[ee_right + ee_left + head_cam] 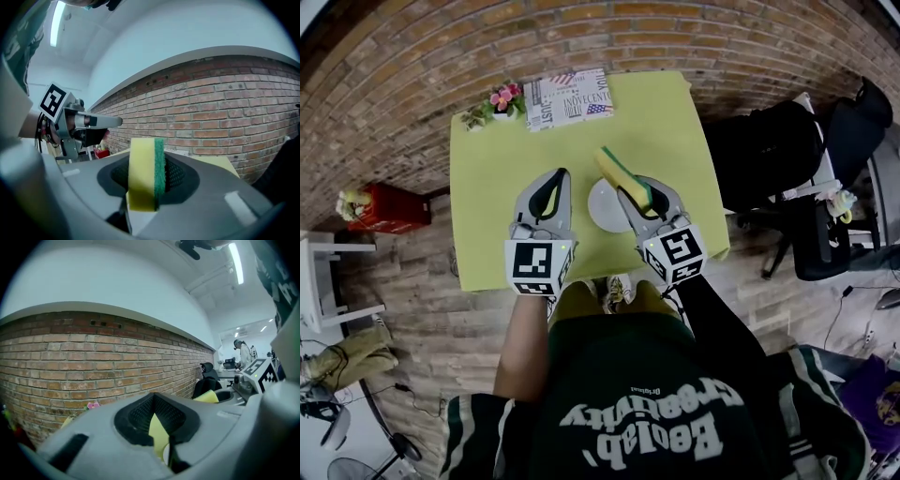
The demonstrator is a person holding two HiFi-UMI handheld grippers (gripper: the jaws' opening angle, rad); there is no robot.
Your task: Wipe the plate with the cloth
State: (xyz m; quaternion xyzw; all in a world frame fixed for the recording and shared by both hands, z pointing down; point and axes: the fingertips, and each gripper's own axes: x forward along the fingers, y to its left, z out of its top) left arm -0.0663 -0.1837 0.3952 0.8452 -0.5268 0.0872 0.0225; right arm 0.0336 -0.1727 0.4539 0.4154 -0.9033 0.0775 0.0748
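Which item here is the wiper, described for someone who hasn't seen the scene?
On the yellow-green table, find the white plate near the person's edge. Over it, the right tongs clamp a sponge: the only yellow block with a green face.

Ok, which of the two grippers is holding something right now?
The right gripper: its jaws clamp a yellow sponge with a green scouring face, by the round white plate. The left gripper has nothing between its jaws.

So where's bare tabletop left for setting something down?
Bare: the table left of the left gripper, and right of the sponge held by the right gripper. Crowded: plate between grippers; flowers and printed box at the far edge.
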